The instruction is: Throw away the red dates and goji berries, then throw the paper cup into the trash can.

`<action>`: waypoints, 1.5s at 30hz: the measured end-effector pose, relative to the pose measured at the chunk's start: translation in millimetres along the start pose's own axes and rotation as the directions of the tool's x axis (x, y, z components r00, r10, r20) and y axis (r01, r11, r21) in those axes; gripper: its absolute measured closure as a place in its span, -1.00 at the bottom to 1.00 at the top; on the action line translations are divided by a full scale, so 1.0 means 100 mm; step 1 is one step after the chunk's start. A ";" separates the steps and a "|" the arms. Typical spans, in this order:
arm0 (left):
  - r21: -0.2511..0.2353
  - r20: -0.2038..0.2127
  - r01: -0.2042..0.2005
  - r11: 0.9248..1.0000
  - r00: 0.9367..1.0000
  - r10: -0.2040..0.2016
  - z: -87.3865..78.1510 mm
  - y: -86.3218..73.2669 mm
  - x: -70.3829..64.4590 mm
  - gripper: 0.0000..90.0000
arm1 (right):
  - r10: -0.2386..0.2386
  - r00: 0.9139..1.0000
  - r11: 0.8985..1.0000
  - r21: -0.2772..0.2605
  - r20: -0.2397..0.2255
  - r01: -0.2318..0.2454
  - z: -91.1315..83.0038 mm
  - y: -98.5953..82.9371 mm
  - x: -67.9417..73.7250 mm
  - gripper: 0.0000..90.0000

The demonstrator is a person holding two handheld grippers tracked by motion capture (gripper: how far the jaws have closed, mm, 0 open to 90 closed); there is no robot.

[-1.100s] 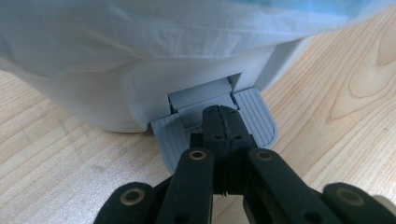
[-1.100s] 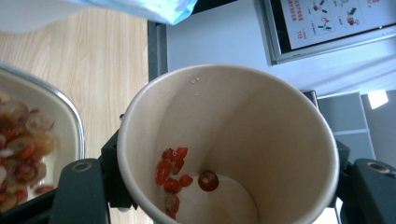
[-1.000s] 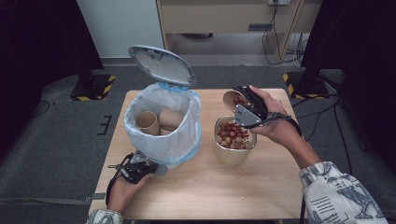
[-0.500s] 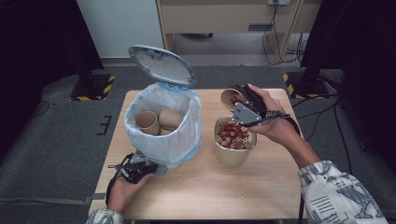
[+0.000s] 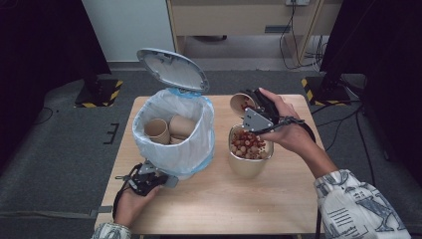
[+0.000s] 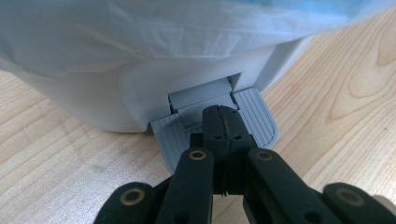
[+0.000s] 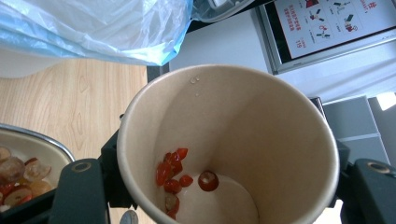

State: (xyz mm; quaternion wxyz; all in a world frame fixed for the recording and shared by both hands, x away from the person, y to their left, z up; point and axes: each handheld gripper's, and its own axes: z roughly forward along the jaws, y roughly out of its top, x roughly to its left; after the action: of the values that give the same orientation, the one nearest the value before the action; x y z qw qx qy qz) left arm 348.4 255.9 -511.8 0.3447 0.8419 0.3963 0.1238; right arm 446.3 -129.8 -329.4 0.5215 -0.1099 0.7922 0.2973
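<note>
High view: a light wooden desk is seen carrying a white pedal bin lined with a pale blue plastic bag, its grey oval lid raised, with brown paper cups lying inside. Just to the right of the bin a metal bowl filled with red and tan dried fruit pieces is placed. The left gripper is held at the bin's base near the desk's front edge, while the right gripper is raised behind the bowl, clasped around a tilted brown paper cup. Left gripper view: the black jaws are seen pressed together, their tips resting on the grey ribbed foot pedal at the bottom of the bin, with the wrinkled bag hanging above. Right gripper view: the paper cup is pinched between the two jaws, one on each side of its wall, with its mouth turned toward the camera; a few red dried fruit pieces are seen clinging inside near its bottom. The bowl's rim is visible at lower left, and the bag above.
</note>
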 end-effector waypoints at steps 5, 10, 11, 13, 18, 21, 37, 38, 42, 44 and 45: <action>0.000 0.000 0.000 1.000 1.000 0.000 0.00 0.00 0.00 1.00 | 0.003 1.000 1.000 -0.008 -0.002 -0.003 0.01 0.04 -0.01 -0.34; 0.000 0.000 0.000 1.000 1.000 0.000 0.00 0.00 0.00 1.00 | 0.004 1.000 1.000 -0.009 -0.005 -0.004 0.03 0.06 -0.01 -0.34; 0.000 0.001 0.000 1.000 1.000 0.000 0.00 0.00 0.00 1.00 | 0.009 1.000 1.000 -0.009 -0.008 -0.009 0.03 0.06 -0.01 -0.34; 0.000 0.001 0.001 1.000 1.000 -0.001 0.00 0.00 0.00 1.00 | 0.016 1.000 1.000 -0.009 -0.008 -0.016 0.03 0.06 -0.01 -0.34; 0.000 0.001 0.000 1.000 1.000 0.000 0.00 0.00 0.00 1.00 | 0.033 0.999 0.999 -0.009 -0.014 -0.033 0.03 0.06 -0.02 -0.34; 0.000 0.001 0.001 1.000 1.000 -0.001 0.00 0.00 0.00 1.00 | 0.043 0.999 0.999 -0.015 -0.018 -0.044 0.03 0.07 -0.03 -0.35; 0.000 0.000 0.001 1.000 1.000 -0.001 0.00 0.00 0.00 1.00 | 0.106 0.993 0.993 -0.040 -0.041 -0.108 0.01 0.16 -0.08 -0.35; 0.000 0.000 0.001 1.000 1.000 -0.001 0.00 0.00 0.00 1.00 | 0.106 0.993 0.993 -0.042 -0.043 -0.108 0.01 0.17 -0.08 -0.35; 0.000 0.000 -0.001 1.000 1.000 0.001 0.00 0.00 0.00 1.00 | 0.123 0.991 0.991 -0.050 -0.054 -0.126 0.01 0.21 -0.09 -0.35; 0.000 0.000 0.000 1.000 1.000 0.000 0.00 0.00 0.00 1.00 | 0.130 0.990 0.990 -0.049 -0.061 -0.133 0.02 0.22 -0.10 -0.35; 0.000 0.000 -0.001 1.000 1.000 0.001 0.00 0.00 0.00 1.00 | 0.136 0.989 0.989 -0.048 -0.063 -0.139 0.02 0.23 -0.10 -0.35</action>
State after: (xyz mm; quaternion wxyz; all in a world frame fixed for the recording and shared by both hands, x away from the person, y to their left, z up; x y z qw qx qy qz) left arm 348.5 255.9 -511.7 0.3446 0.8421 0.3960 0.1237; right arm 440.9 -111.6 -312.3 0.4728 -0.0773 0.8052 0.3496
